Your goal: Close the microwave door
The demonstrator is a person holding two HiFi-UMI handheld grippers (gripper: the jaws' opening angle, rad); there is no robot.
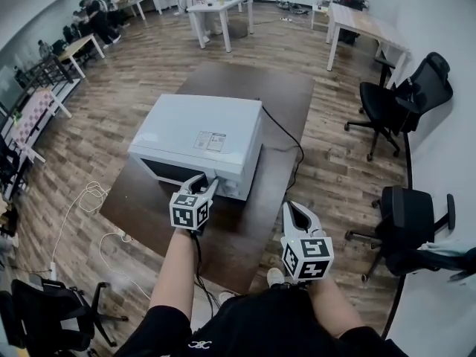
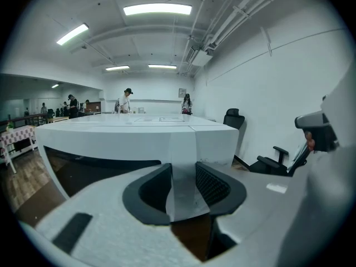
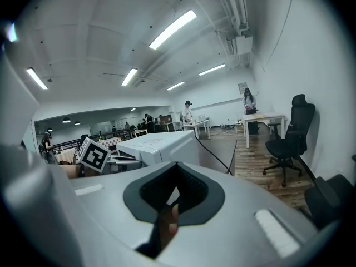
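Room: open office with a wood floor [image 1: 149, 58]; desks, chairs and people stand well back from the work spot.
Surface: dark brown table [image 1: 253, 88], bare apart from the appliance and its cord.
Microwave [image 1: 201, 129]: white, sits on the table's near half with its front toward the person; power cord [image 1: 286, 136] trails off the right side.
Door [image 2: 94, 168]: from both the head view and the left gripper view it looks swung in against the body, flush or very nearly so; whether it has latched cannot be told.
Left gripper [image 1: 207, 184]: at the microwave front, jaws part-way apart and seemingly clamped on the door handle [image 2: 181, 149], a pale vertical strip that fills the gap between the pads.
Right gripper [image 1: 291, 208]: held back near the table's front edge, well clear of the microwave, jaws together on nothing.
Progress: judged almost done, the swing looks complete.
Left to do: probably a last press to seat the door, then let go of the handle.
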